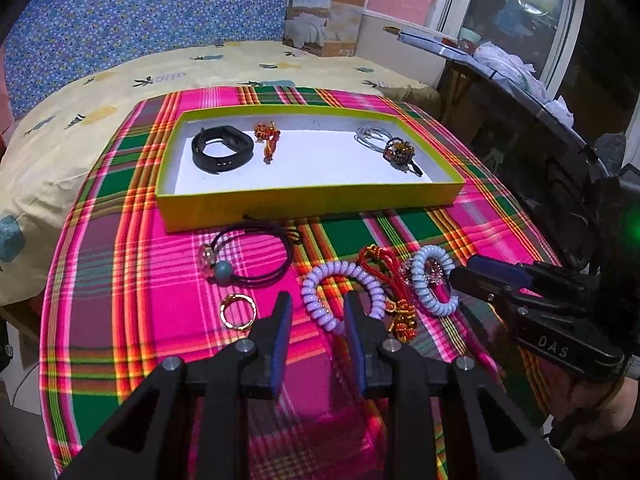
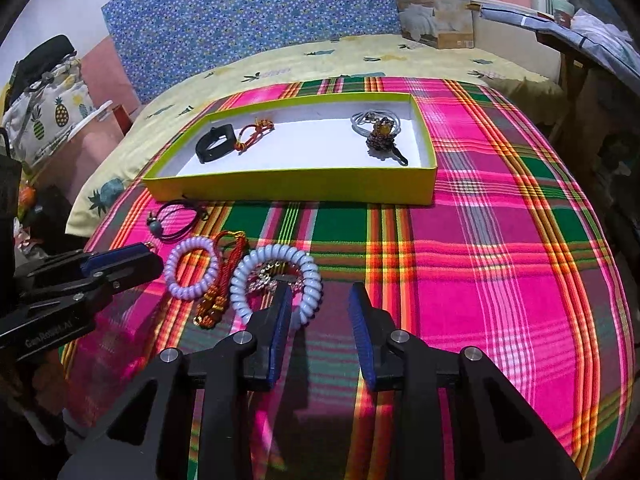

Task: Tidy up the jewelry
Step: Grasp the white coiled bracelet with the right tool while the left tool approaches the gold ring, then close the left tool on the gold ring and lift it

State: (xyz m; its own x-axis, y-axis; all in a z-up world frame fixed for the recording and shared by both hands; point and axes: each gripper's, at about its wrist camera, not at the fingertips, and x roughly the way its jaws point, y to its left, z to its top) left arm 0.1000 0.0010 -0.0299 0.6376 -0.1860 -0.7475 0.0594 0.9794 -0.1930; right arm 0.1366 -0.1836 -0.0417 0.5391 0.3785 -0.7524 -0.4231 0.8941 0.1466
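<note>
A yellow-green tray (image 1: pixel 308 200) (image 2: pixel 292 190) lies on the plaid cloth and holds a black watch band (image 1: pixel 222 148), a small red knot charm (image 1: pixel 267 138), a white coil (image 1: pixel 372 136) and a brown beaded piece (image 1: pixel 398 152). In front of it lie a black cord bracelet with beads (image 1: pixel 248 260), a gold ring (image 1: pixel 239 311), a lilac spiral bracelet (image 1: pixel 340 292) (image 2: pixel 192 272), a red knotted cord (image 1: pixel 384 280) (image 2: pixel 224 276) and a pale blue spiral bracelet (image 1: pixel 434 280) (image 2: pixel 276 280). My left gripper (image 1: pixel 318 300) is open, just before the lilac bracelet. My right gripper (image 2: pixel 320 292) is open, its left finger over the pale blue bracelet.
The plaid cloth (image 2: pixel 500 240) covers a round surface on a yellow bedspread (image 1: pixel 100 92). A cardboard box (image 1: pixel 324 16) stands at the back. A dark cluttered table (image 1: pixel 520 92) is at the right. Bags (image 2: pixel 48 108) sit at the left.
</note>
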